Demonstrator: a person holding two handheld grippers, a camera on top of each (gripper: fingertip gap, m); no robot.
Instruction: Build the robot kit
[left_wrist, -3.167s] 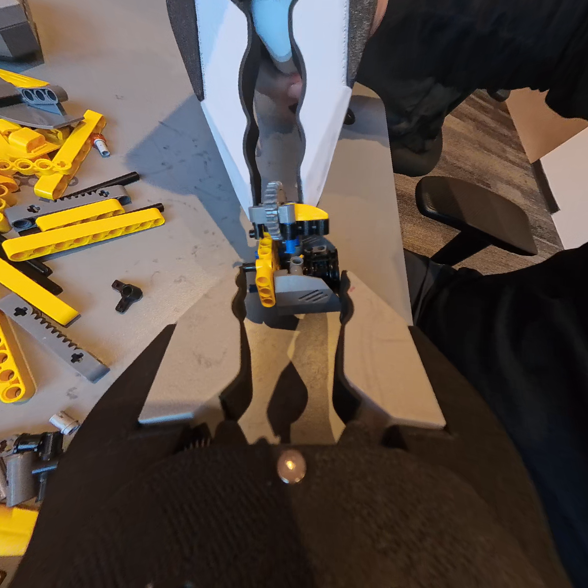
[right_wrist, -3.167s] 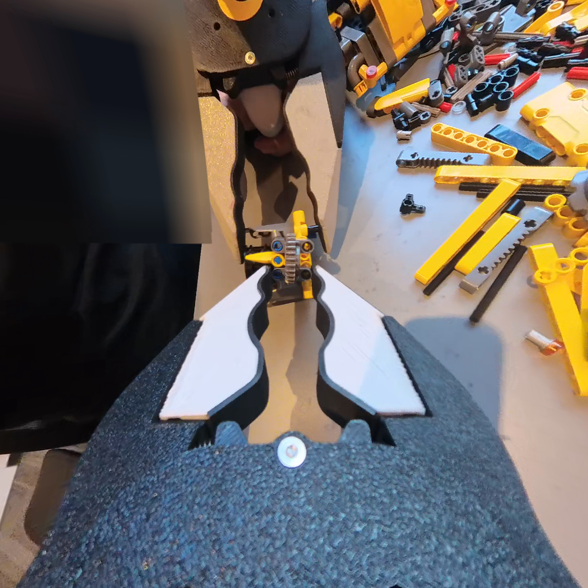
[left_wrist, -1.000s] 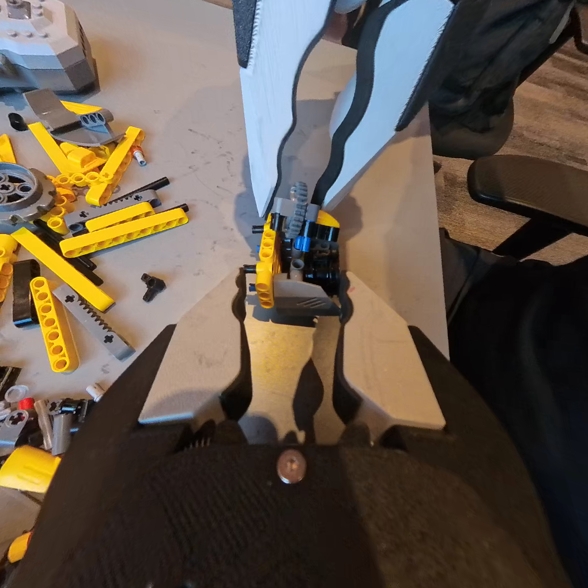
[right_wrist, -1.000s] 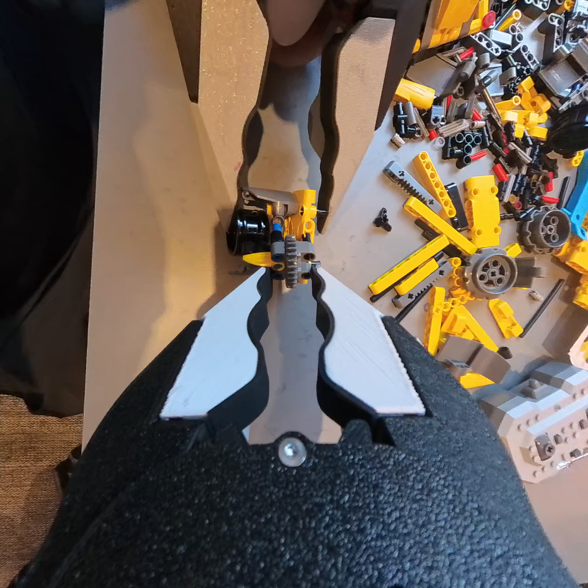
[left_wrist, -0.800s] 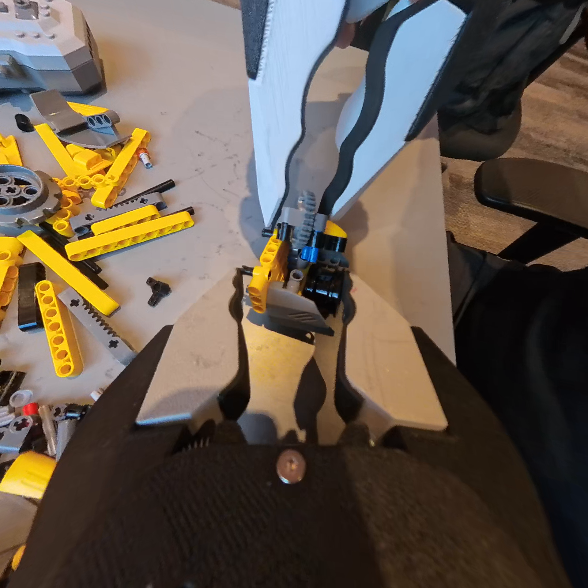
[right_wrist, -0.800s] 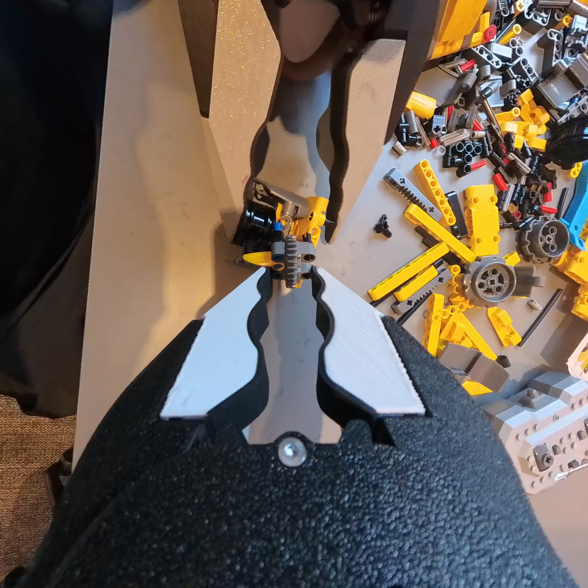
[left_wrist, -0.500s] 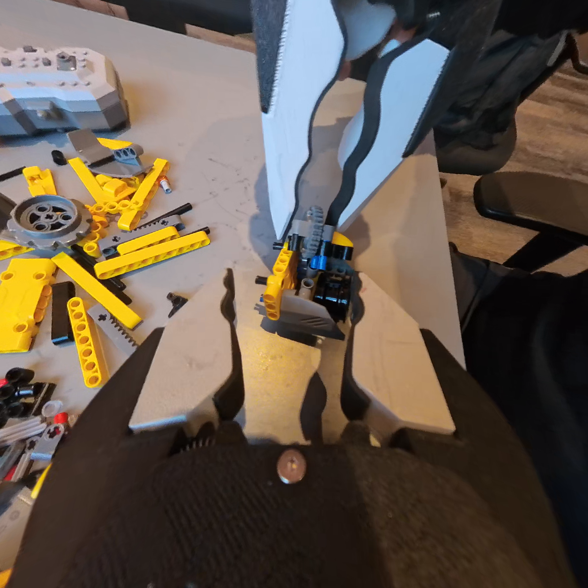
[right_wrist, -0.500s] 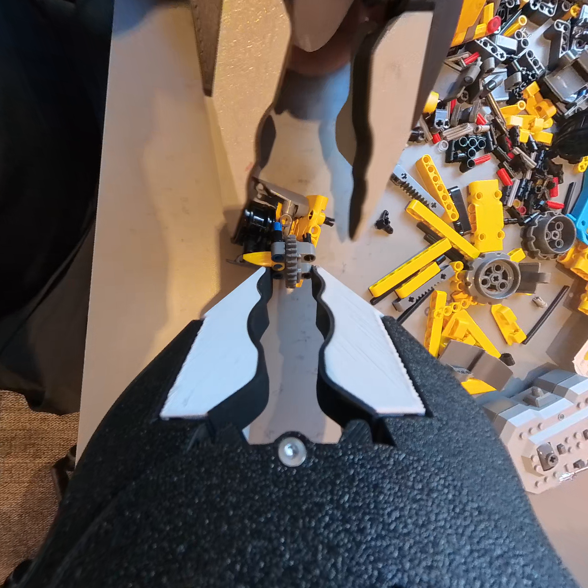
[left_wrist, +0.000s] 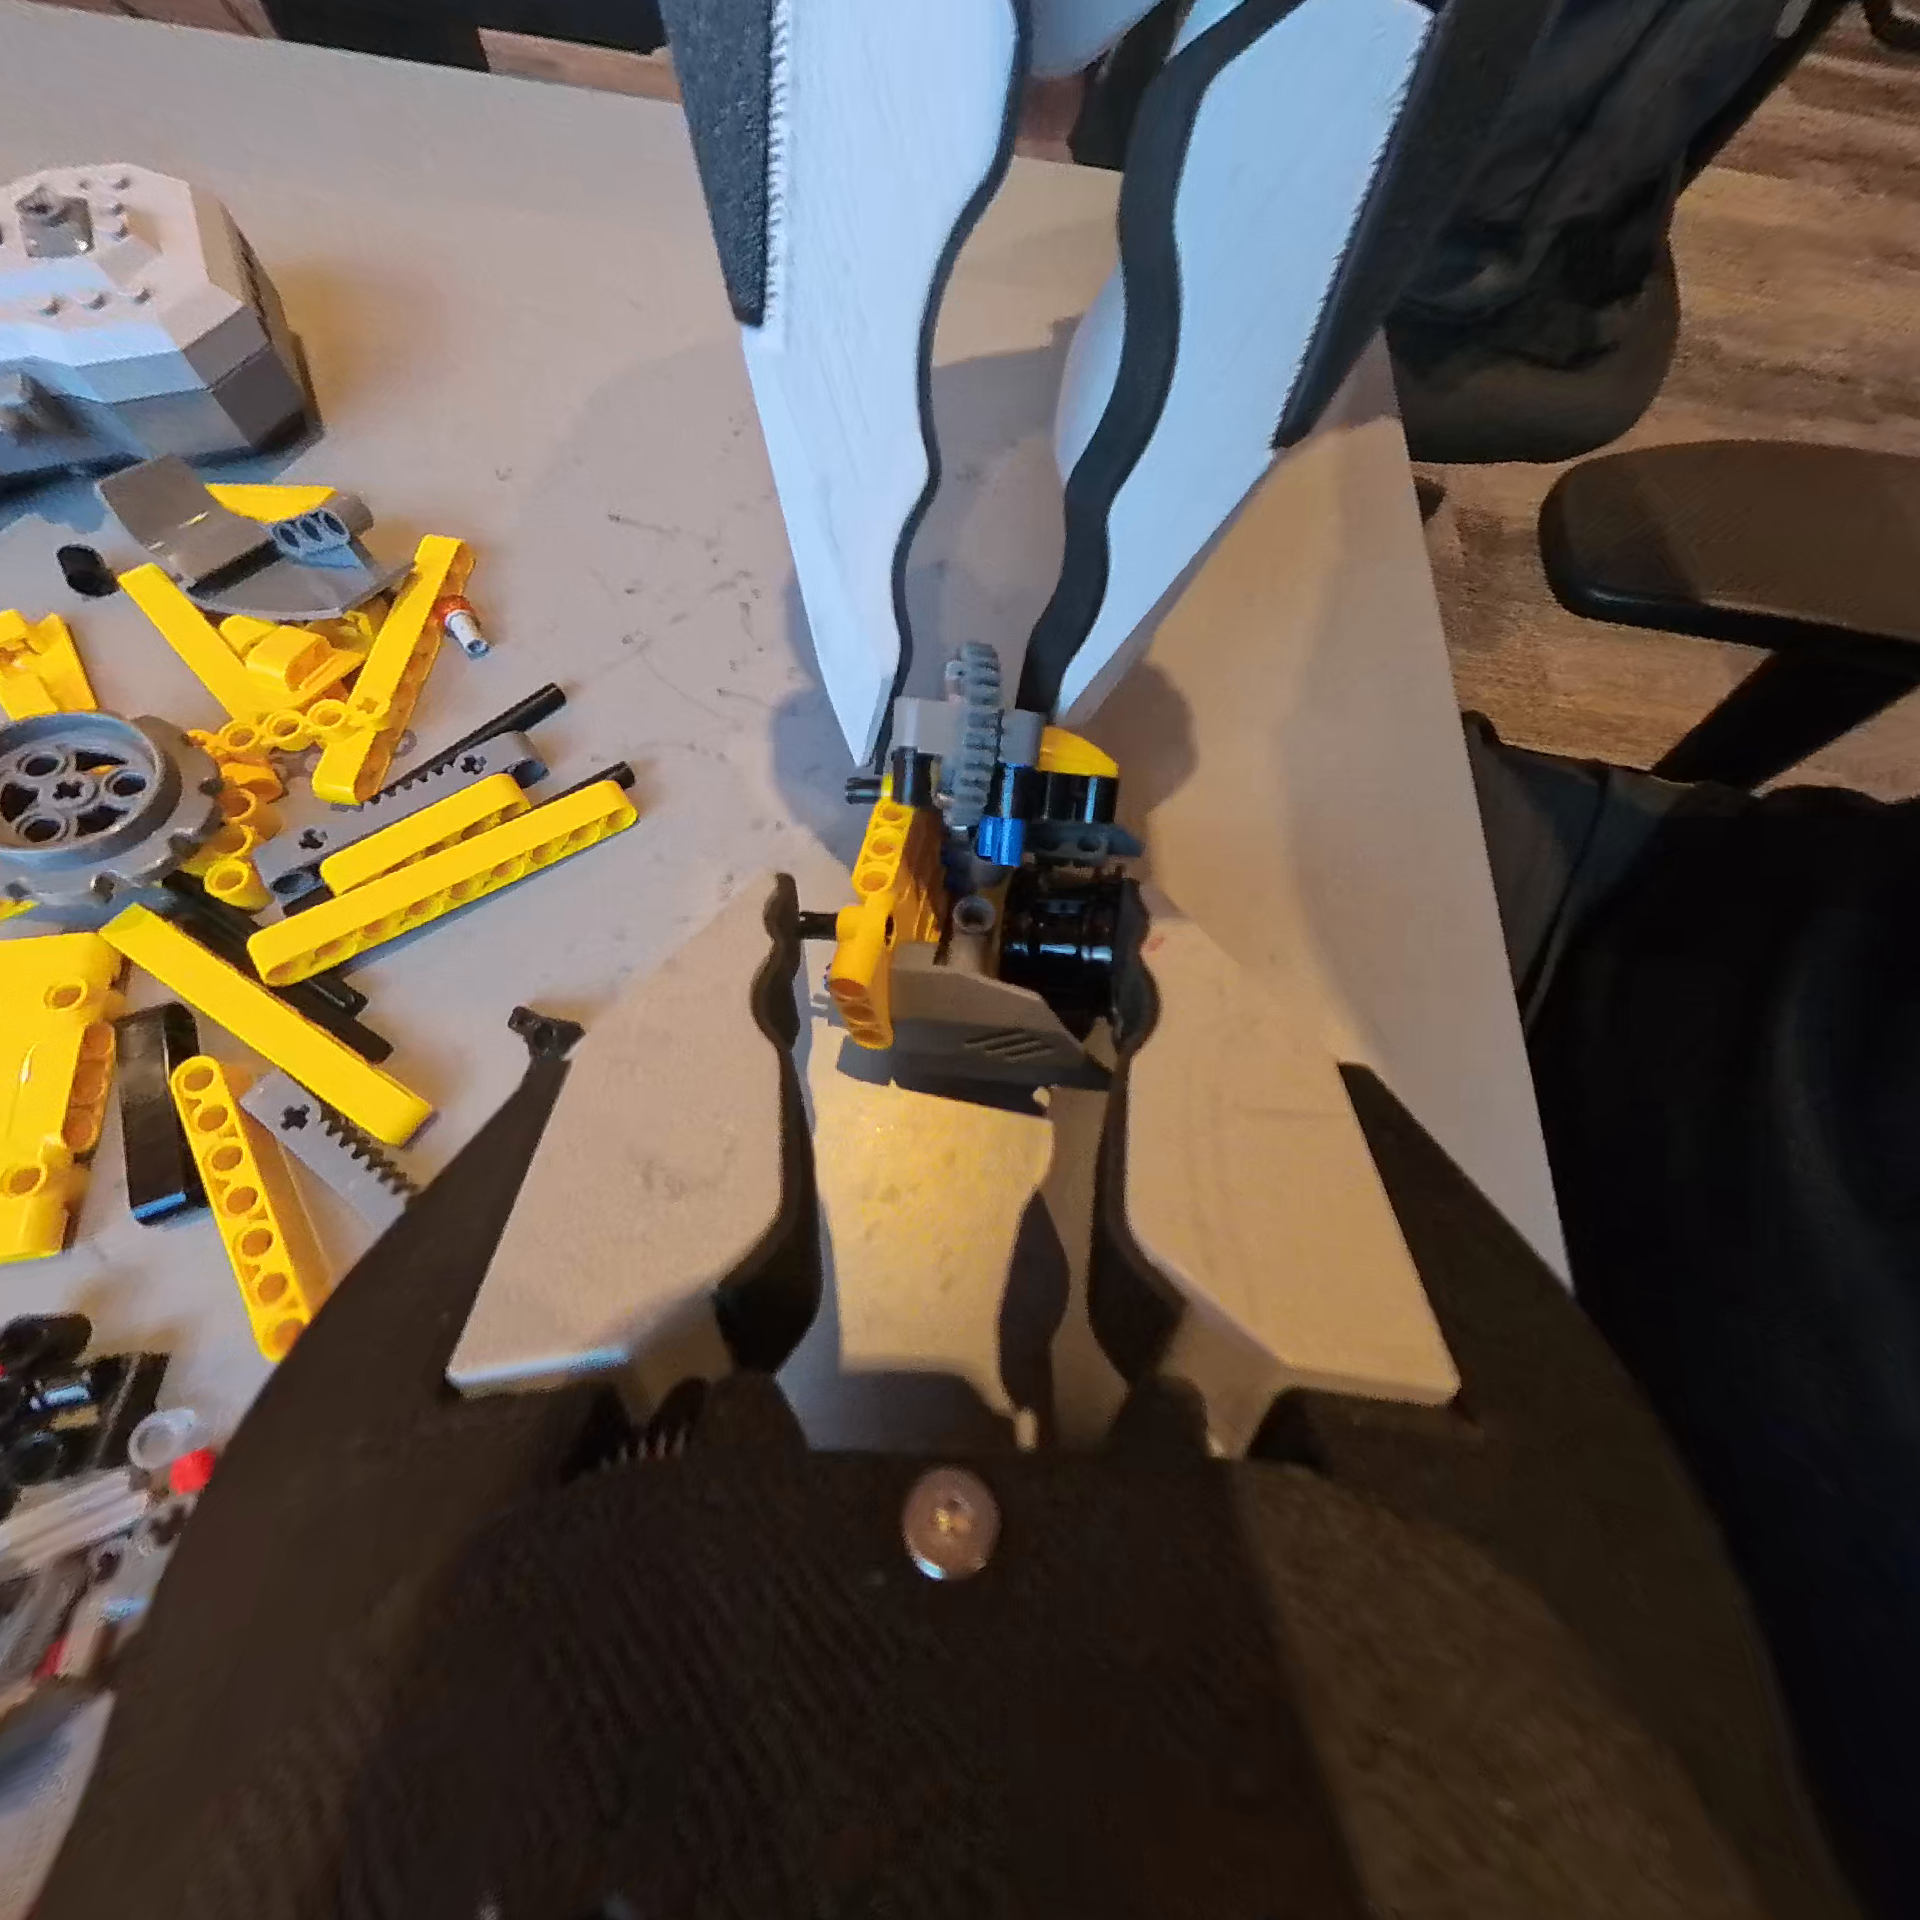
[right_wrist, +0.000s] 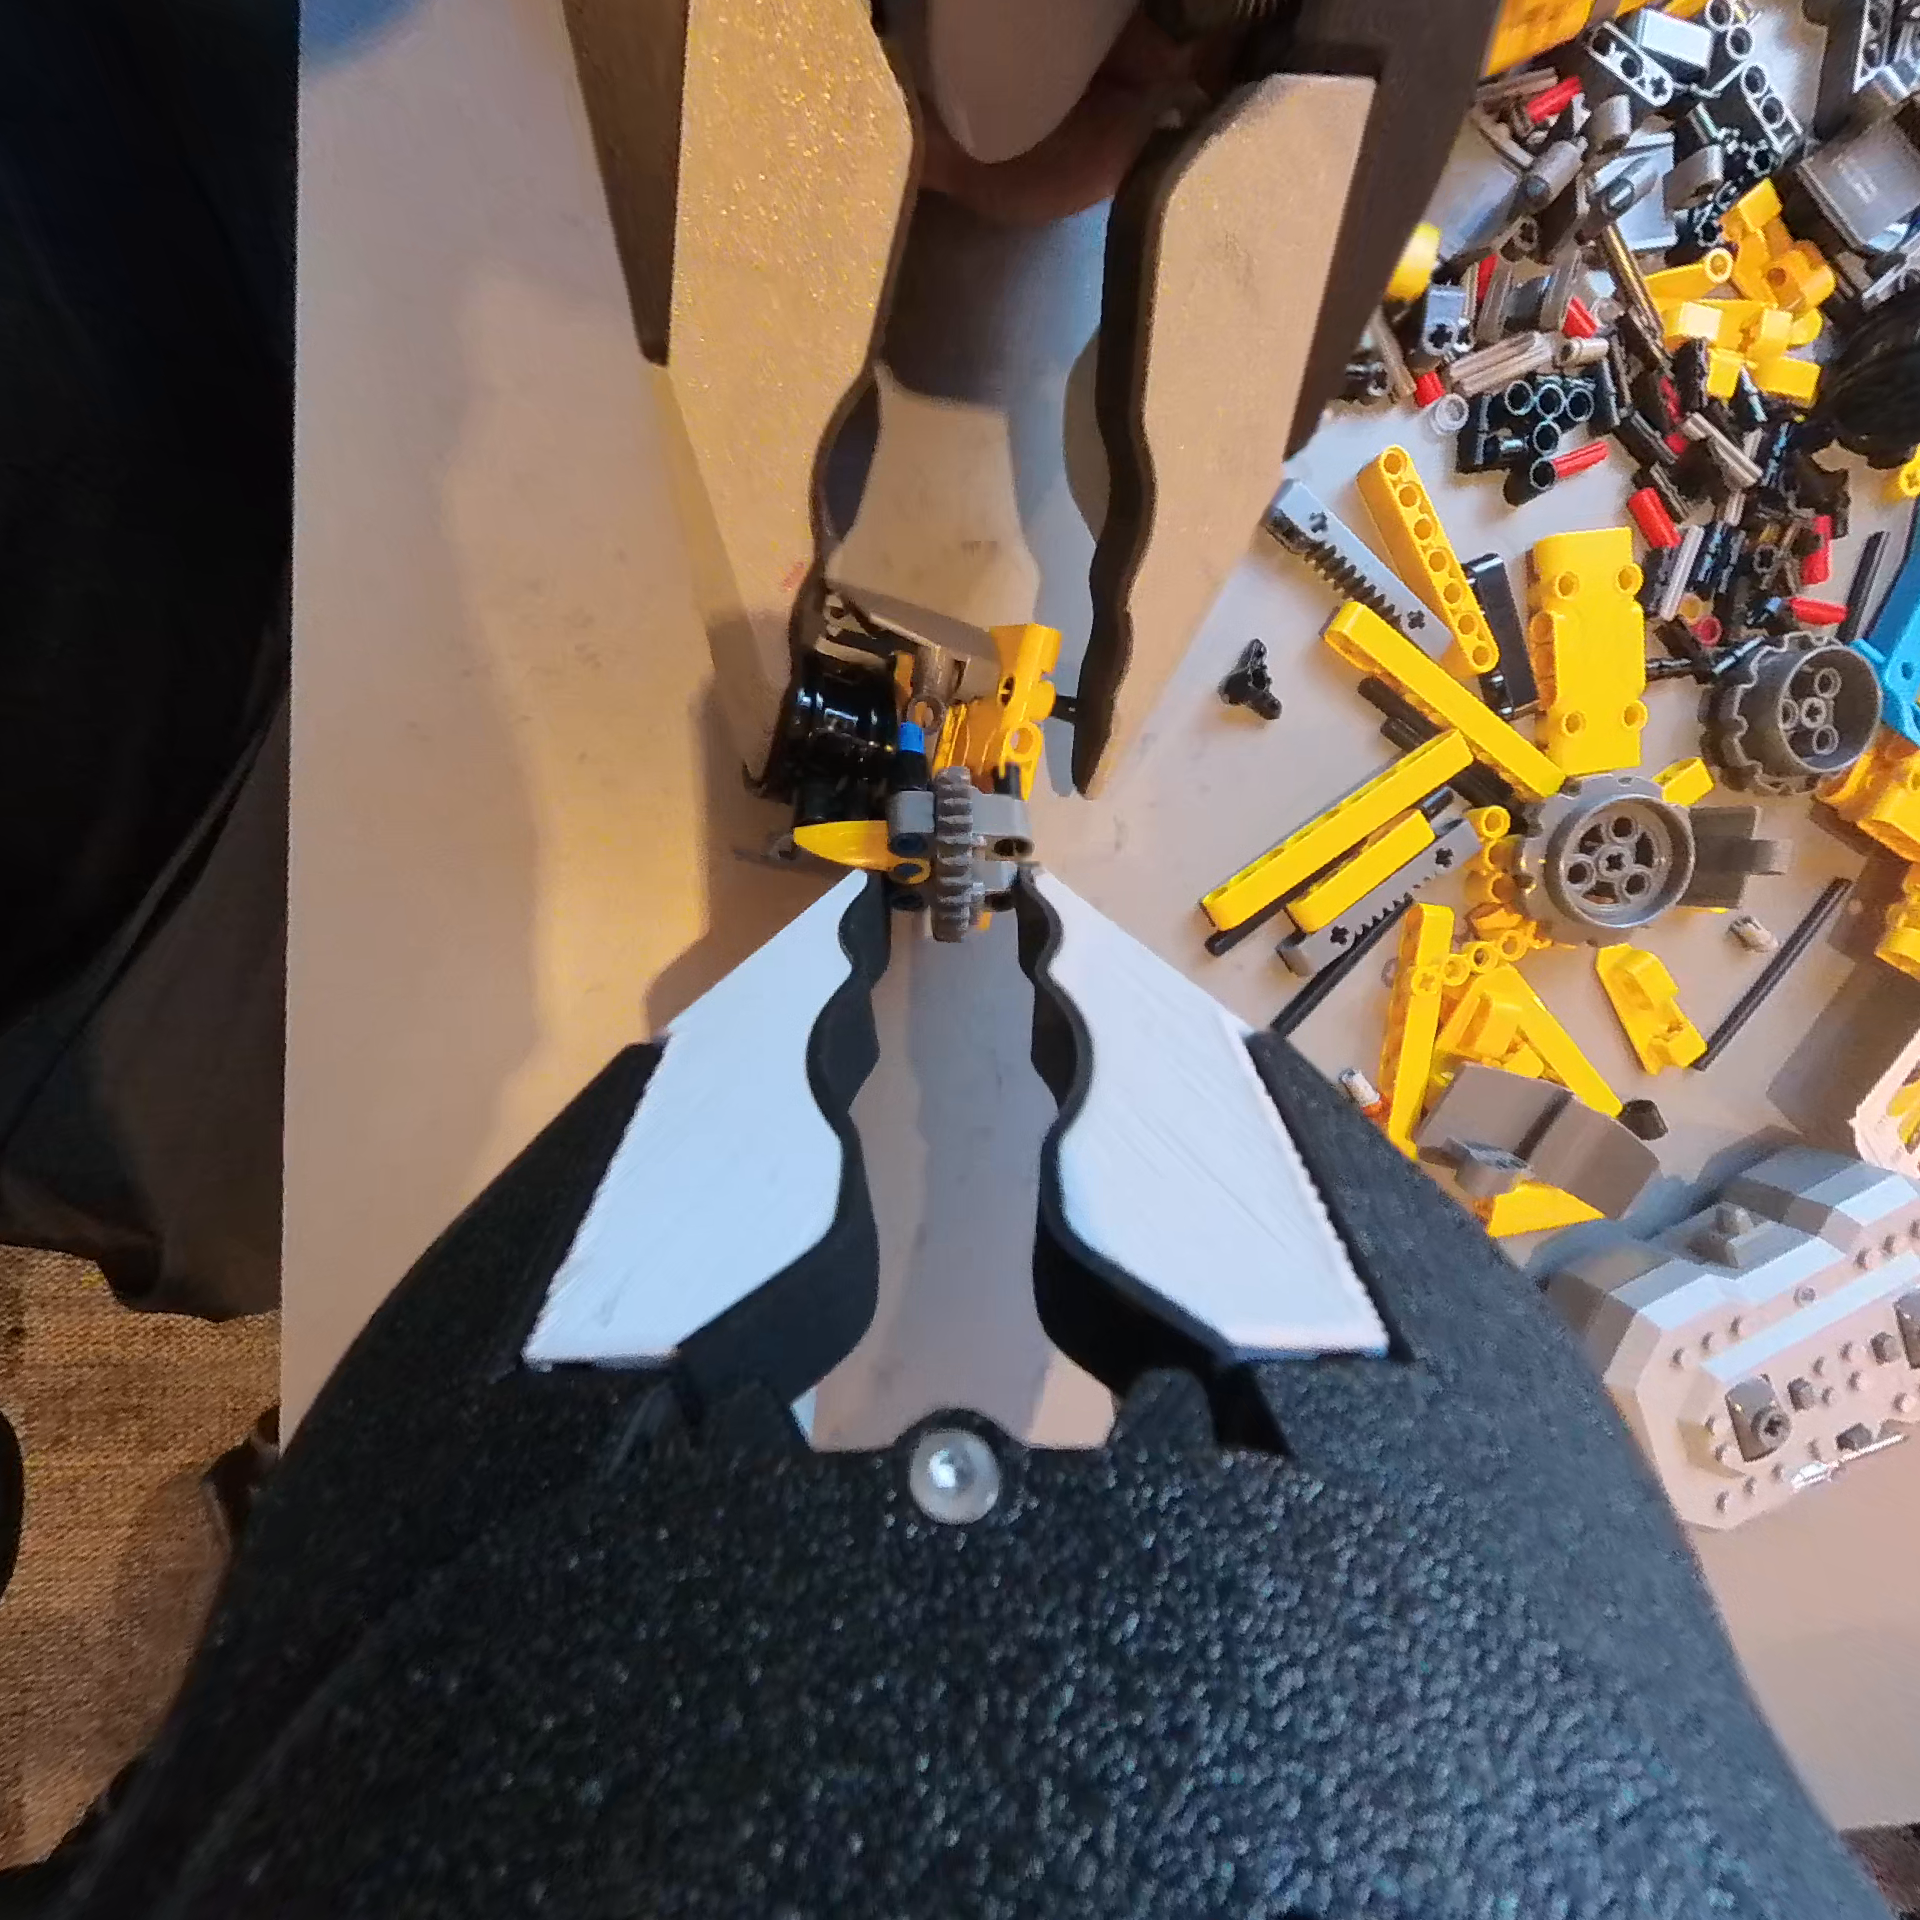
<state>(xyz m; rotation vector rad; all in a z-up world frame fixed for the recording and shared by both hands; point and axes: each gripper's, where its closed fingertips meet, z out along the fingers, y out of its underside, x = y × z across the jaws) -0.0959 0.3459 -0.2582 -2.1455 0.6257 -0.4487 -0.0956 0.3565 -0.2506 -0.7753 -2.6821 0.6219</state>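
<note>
Pinching a small yellow-and-black brick assembly (right_wrist: 935, 779) by its grey gear (right_wrist: 954, 868), right gripper (right_wrist: 956, 899) clenched; left gripper (left_wrist: 961, 940) released, straddling it on the counter (left_wrist: 582, 343) beside loose yellow beams (left_wrist: 442, 878).

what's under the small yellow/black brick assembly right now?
The small yellow-and-black toy brick assembly sits over the beige tabletop, its shadow below the grey panel. Right tongs pinch its grey gear; left tongs straddle it, open. Actual contact underneath is hidden.
</note>
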